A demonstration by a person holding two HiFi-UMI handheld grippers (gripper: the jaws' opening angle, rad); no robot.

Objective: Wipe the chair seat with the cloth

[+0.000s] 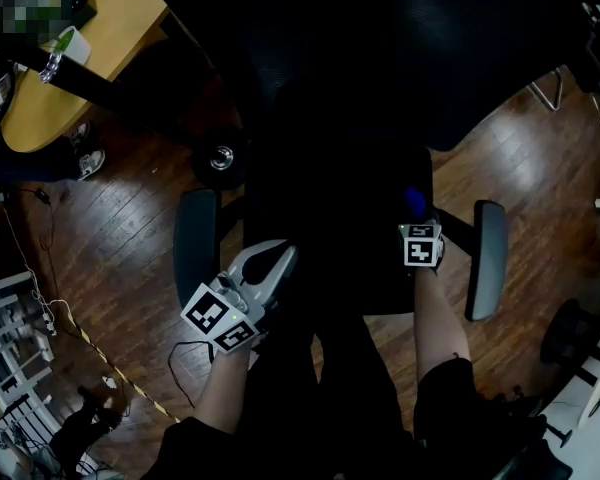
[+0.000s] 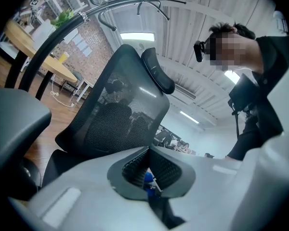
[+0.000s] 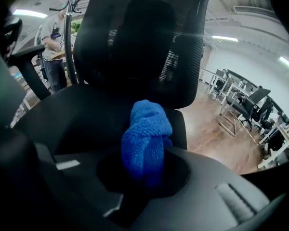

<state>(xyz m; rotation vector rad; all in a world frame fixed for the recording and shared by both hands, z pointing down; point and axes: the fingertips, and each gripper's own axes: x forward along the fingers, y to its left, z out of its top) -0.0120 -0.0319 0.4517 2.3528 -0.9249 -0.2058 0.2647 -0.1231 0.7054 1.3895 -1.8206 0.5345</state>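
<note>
The right gripper (image 1: 418,226) has its two fingers closed tight on the cloth (image 3: 145,137). The cloth is bright blue, soft and fluffy, and it is bunched into a fat lump that sticks out past the dark fingers. It sits over the right side of the chair seat (image 3: 82,112). I cannot tell if it touches the seat.

The left gripper (image 1: 283,256) has its grey fingers pressed together at the tips. The insides of the fingers (image 2: 135,165) are dark and have little ridges. A tiny blue bit shows low in the gap behind them, and I cannot tell what it is. This gripper hangs by the left front edge of the seat, near the left armrest (image 1: 195,233).

The seat is black, wide and smooth. The chair back (image 2: 115,114) is black net that you can see through, with a curved headrest (image 2: 156,71) on top. The right armrest (image 1: 490,258) is long, grey and rounded. The floor (image 1: 110,228) is dark shiny wood boards. A round wooden table (image 1: 100,38) stands off to the left.
</note>
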